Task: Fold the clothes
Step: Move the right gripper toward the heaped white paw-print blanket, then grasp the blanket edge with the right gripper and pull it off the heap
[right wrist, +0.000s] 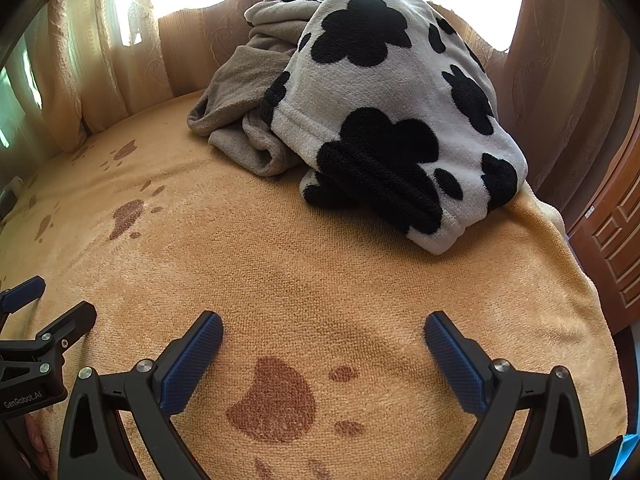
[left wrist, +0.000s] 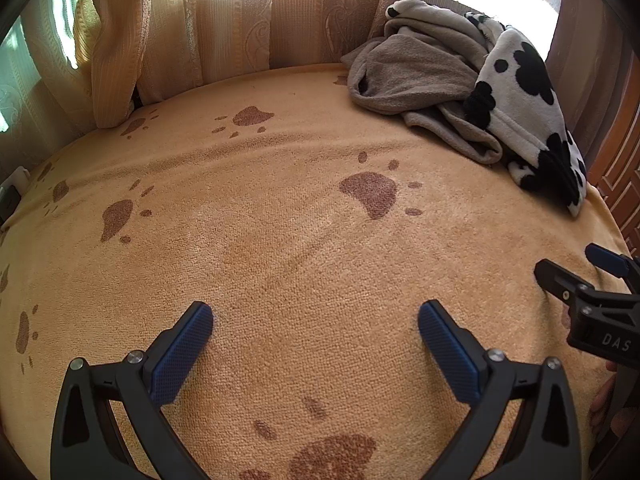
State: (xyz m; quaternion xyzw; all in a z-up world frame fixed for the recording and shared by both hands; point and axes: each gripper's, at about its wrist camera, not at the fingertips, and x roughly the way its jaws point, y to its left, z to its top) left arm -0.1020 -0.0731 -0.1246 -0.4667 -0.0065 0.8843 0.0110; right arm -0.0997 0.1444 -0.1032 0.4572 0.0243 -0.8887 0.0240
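Clothes pile (right wrist: 360, 112) ahead of both tongs, apart; tongs spread, empty.

Two garments lie heaped together, unfolded, at the far right of the bed. The white fleece garment (right wrist: 392, 120) carries large black flower-shaped blotches; it is bunched into a rounded mound, its thick hem turned toward the camera and drooping onto the bed cover. The grey-beige fleece garment (right wrist: 248, 92) lies to its left and partly under it, crumpled, with a rolled fold sticking out in front. In the left wrist view the spotted piece (left wrist: 528, 92) drapes over the grey one (left wrist: 416, 72), both touching.
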